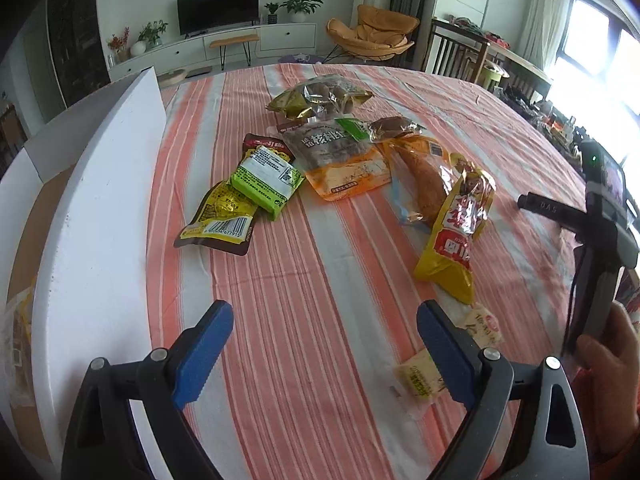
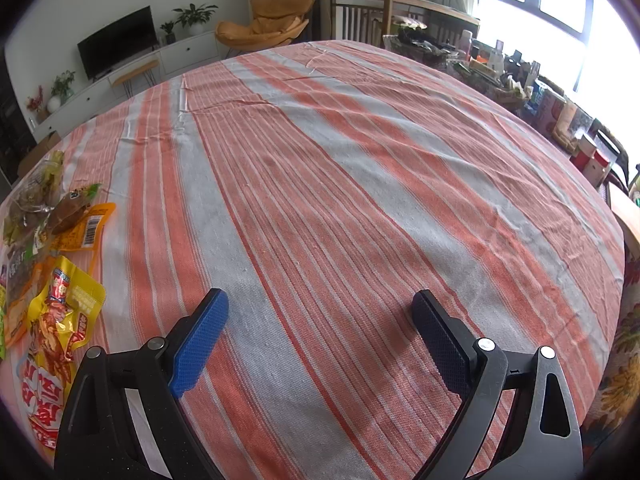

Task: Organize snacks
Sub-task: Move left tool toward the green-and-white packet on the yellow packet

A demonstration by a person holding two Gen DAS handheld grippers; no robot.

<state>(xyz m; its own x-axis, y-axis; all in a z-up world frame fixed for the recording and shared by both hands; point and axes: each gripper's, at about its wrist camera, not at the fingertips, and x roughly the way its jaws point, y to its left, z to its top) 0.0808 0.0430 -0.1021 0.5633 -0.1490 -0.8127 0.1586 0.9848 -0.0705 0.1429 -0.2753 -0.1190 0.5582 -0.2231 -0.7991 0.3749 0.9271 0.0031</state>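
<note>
Several snack packets lie on the striped tablecloth (image 1: 320,260): a green packet (image 1: 266,182), a yellow barcode packet (image 1: 218,220), an orange walnut bag (image 1: 344,160), a clear bread bag (image 1: 420,184), a gold bag (image 1: 320,98) and a yellow-red packet (image 1: 456,236). My left gripper (image 1: 324,310) is open over bare cloth in front of them. Two small pale packets (image 1: 416,376) lie just outside its right finger. My right gripper (image 2: 320,298) is open over bare cloth, with the yellow-red packet (image 2: 60,320) at its far left.
A white box (image 1: 100,200) with a cardboard inside stands along the left of the table and holds a packet or two. A hand (image 1: 612,344) holds the right gripper's black body (image 1: 600,240) at the right edge. Cluttered shelves (image 2: 560,112) line the table's far right side.
</note>
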